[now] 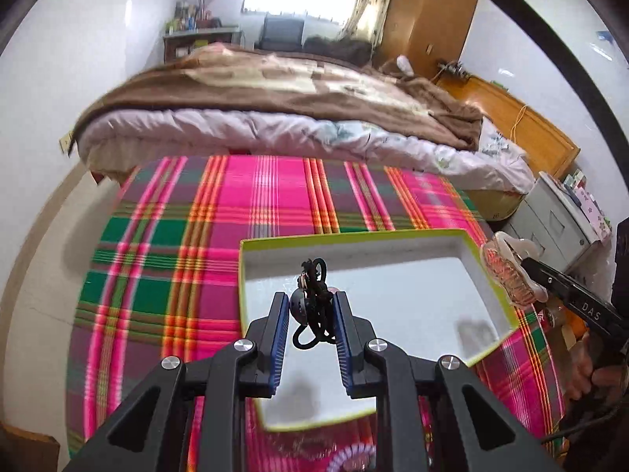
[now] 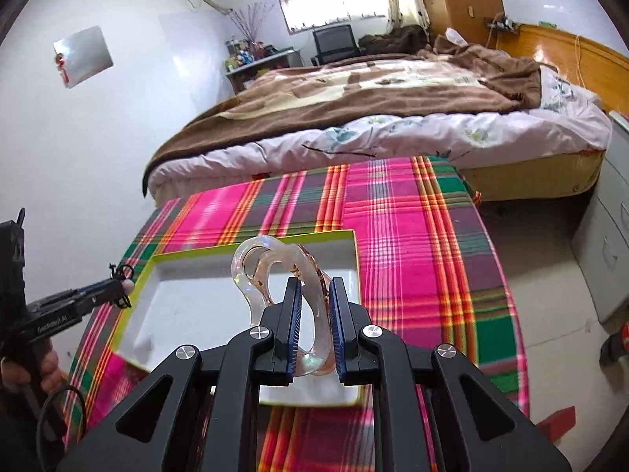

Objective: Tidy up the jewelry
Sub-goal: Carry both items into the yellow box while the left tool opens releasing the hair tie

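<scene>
Above the white, lime-rimmed shallow box (image 1: 464,244), the left gripper (image 1: 310,310) jaws pinch a black corded necklace (image 1: 314,299); the right gripper (image 2: 315,295) jaws clamp a clear peach plastic hair claw (image 2: 271,271).

A bed (image 2: 393,118) is covered by a brown blanket (image 2: 354,90). The tabletop (image 1: 157,255) is spread with plaid cloth; a black chair (image 2: 336,43) is seen beyond.

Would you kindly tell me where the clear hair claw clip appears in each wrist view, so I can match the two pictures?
Left wrist view: the clear hair claw clip is at the right edge, held by the right hand-held gripper, beside the box's right rim.
Right wrist view: it is at centre, clamped between the blue pads, above the box.
Shared landmark: the white box with the lime-green rim on the plaid cloth.
</scene>
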`<state>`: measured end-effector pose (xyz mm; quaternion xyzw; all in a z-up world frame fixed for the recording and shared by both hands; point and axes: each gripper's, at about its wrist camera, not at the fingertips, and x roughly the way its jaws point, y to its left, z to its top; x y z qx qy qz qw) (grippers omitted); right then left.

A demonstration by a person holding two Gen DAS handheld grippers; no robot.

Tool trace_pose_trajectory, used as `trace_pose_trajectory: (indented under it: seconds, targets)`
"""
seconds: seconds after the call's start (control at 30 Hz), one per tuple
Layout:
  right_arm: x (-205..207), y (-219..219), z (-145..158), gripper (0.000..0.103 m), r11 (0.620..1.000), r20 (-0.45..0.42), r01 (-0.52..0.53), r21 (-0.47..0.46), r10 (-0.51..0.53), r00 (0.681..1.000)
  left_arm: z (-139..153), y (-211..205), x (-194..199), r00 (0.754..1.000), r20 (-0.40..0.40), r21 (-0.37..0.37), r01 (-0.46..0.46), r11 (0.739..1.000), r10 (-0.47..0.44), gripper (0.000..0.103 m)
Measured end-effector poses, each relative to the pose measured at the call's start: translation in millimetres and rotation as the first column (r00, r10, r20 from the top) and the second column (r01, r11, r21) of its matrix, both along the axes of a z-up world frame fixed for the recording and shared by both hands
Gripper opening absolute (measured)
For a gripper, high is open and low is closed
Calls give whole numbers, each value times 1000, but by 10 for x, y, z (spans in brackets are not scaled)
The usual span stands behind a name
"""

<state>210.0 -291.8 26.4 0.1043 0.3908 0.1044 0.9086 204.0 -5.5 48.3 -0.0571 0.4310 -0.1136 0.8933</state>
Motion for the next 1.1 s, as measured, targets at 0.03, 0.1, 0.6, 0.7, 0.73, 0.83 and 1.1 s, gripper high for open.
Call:
trace_pose_trajectory:
  seconds: [0.03, 0.1, 0.6, 0.7, 0.73, 0.83, 1.1]
  targets:
    - [55, 15, -35, 15, 1000, -11, 8, -12, -8, 1000, -43, -17, 69, 1000, -15, -10, 11, 1000, -11, 23]
    - [126, 44, -74, 15, 1000, -27, 11, -25, -11, 1000, -110, -53, 165, 999, -33, -1, 3, 1000, -3, 23]
    - [386, 256, -238, 15, 992, -68, 21, -126, -30, 997, -447, -114, 454, 995, -103, 63, -5, 998, 12, 23]
    - [395, 269, -261, 15, 990, -73, 20, -137, -31, 997, -491, -94, 484, 993, -112, 66, -16, 998, 24, 23]
    - [409, 267, -271, 15, 989, -74, 24, -143, -34, 997, -503, -89, 496, 993, -115, 69, -20, 997, 28, 23]
    - [427, 272, -295, 15, 989, -74, 26, -146, -37, 997, -527, -86, 513, 992, -119, 70, -20, 997, 28, 24]
    - [441, 259, -325, 15, 991, -77, 37, -131, -47, 996, -524, -126, 510, 993, -115, 69, -3, 998, 11, 35]
